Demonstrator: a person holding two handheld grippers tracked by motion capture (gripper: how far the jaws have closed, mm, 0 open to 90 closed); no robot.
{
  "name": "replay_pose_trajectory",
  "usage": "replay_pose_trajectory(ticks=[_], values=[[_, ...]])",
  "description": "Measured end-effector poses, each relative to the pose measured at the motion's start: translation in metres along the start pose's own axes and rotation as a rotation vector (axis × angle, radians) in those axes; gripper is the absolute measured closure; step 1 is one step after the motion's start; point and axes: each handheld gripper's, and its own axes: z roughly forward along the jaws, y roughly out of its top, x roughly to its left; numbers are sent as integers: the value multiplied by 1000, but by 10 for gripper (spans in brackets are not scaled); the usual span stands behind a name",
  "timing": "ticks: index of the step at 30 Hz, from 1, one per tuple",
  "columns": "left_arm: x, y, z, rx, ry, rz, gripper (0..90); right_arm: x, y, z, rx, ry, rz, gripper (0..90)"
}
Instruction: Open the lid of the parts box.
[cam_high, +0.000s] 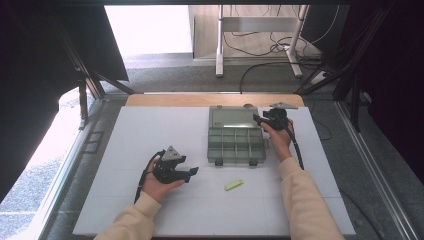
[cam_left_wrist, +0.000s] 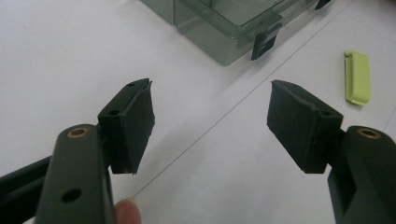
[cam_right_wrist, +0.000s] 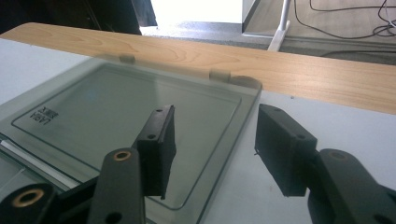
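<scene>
Open organizer box on the white tabletop, right hand-held gripper at the edge of its flipped-back lid.

The clear plastic organizer box (cam_high: 235, 143) sits near the middle of the tabletop (cam_high: 125, 150), its lid (cam_right_wrist: 126, 116) lying flat toward the wooden far edge; it looks light, rigid and smooth, so it would likely slide if pushed and could slip from a shallow pinch. The right hand-held gripper (cam_right_wrist: 212, 149) has its jaws apart and straddling the lid's right rim without pressing, and that thin stiff rim, away from the hinges (cam_right_wrist: 219, 74), seems the best place to take hold. The left hand-held gripper (cam_left_wrist: 210, 126) is wide and holds nothing, just off the box's front latches (cam_left_wrist: 261, 42), near a small lime-green piece (cam_left_wrist: 358, 77).
</scene>
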Motion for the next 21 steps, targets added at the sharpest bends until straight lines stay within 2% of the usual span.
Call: replay_pose_trajectory(ticks=[4,9,15,18,21], values=[[1,0,0,-2,1,1,322,2,3,-8,7,20,-8,444],[0,1,-1,-19,6,1,326,8,9,-22,13,68,-33,429],[1,2,-3,-25,2,-2,327,19,11,-38,8,117,-70,383],[0,2,-3,-25,0,-1,326,24,11,-48,-11,159,-58,375],[0,2,-4,-30,-2,1,326,29,11,-58,-16,172,-86,366]])
